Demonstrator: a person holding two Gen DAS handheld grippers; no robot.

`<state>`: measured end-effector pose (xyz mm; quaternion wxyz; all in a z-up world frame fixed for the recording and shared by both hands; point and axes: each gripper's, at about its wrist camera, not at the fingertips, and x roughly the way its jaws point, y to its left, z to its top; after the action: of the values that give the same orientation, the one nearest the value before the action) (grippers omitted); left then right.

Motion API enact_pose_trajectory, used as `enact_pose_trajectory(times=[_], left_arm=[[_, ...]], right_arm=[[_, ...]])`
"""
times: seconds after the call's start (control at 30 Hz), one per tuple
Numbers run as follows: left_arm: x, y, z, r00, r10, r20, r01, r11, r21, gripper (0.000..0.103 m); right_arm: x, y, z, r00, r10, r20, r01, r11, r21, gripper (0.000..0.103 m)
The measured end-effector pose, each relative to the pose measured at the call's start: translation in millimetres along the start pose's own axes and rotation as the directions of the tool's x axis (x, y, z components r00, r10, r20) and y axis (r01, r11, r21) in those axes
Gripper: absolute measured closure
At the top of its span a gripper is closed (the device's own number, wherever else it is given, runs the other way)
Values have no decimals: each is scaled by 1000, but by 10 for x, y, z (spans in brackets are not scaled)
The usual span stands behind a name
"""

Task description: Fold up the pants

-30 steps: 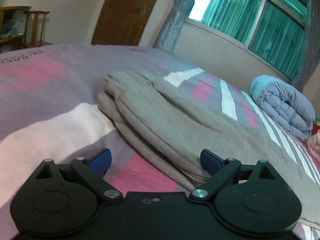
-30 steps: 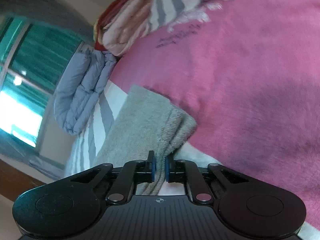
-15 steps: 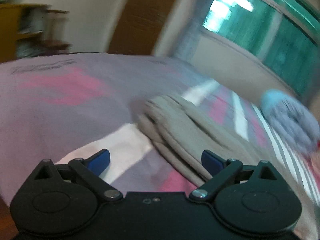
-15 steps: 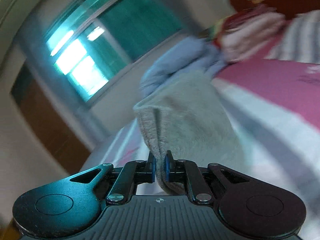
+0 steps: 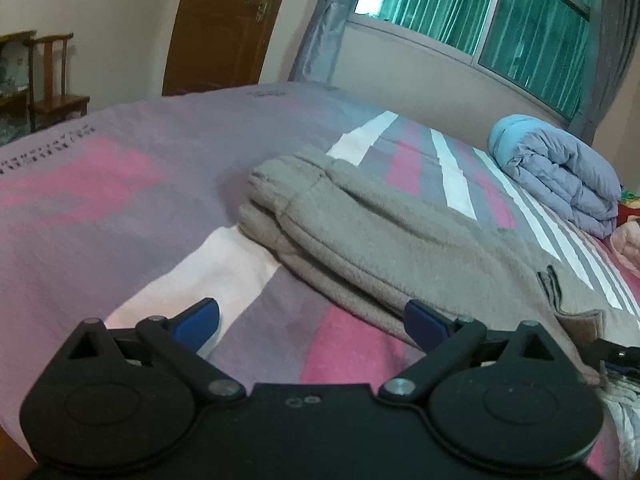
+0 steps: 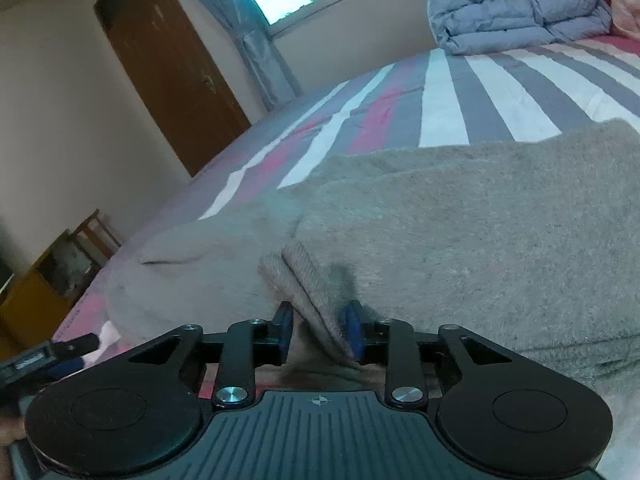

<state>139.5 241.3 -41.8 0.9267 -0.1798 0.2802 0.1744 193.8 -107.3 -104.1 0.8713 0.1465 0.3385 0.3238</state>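
Opening right hand-held gripper (image 6: 319,330) angled down, pants (image 6: 460,240) cuff between pads.

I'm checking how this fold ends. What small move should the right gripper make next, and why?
Probably finish opening and back straight off. The right gripper has its jaws opening, with the ribbed cuff between them, already laid on the folded grey pants. The pads look clear of the cuff, so pulling back now should leave the fold undisturbed.
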Motion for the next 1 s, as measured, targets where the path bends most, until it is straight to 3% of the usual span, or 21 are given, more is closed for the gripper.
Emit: enact_pose_trajectory(times=[0.1, 0.2, 0.43, 0.57, 0.63, 0.73, 0.8, 0.87, 0.93, 1.0], left_arm=[[21, -39, -10, 1000, -9, -10, 9, 1000, 14, 10], [-5, -112, -23, 1000, -15, -5, 15, 998, 56, 10], [32, -134, -37, 999, -16, -37, 18, 998, 63, 10], [64, -144, -45, 999, -18, -51, 21, 998, 63, 9], [65, -154, -48, 998, -19, -53, 23, 997, 71, 9], [74, -164, -52, 998, -20, -56, 24, 997, 72, 9], [93, -186, -53, 998, -16, -61, 21, 997, 79, 9], [115, -225, -57, 998, -15, -67, 21, 996, 89, 9], [139, -273, -59, 997, -15, -72, 22, 995, 101, 9], [160, -322, -64, 997, -15, -79, 23, 994, 111, 9]], right_arm=[[-118, 50, 115, 1000, 25, 9, -24, 995, -95, 72], [-165, 104, 185, 995, 88, 38, -83, 990, -114, 72], [91, 187, 117, 1000, 23, -17, -24, 998, -62, 72], [172, 104, 166, 993, 88, -79, -88, 996, -8, 72], [25, 65, 307, 983, 168, -69, -169, 986, -13, 72], [-429, -160, 458, 995, 63, 80, -61, 998, -19, 72], [-758, -475, 526, 985, -23, 168, 18, 999, 31, 72], [-1019, -761, 528, 974, -141, 179, 132, 989, 65, 72], [-1212, -992, 431, 969, -176, 176, 154, 979, 131, 72], [-1260, -1129, 289, 963, -248, 105, 233, 962, 140, 72]])
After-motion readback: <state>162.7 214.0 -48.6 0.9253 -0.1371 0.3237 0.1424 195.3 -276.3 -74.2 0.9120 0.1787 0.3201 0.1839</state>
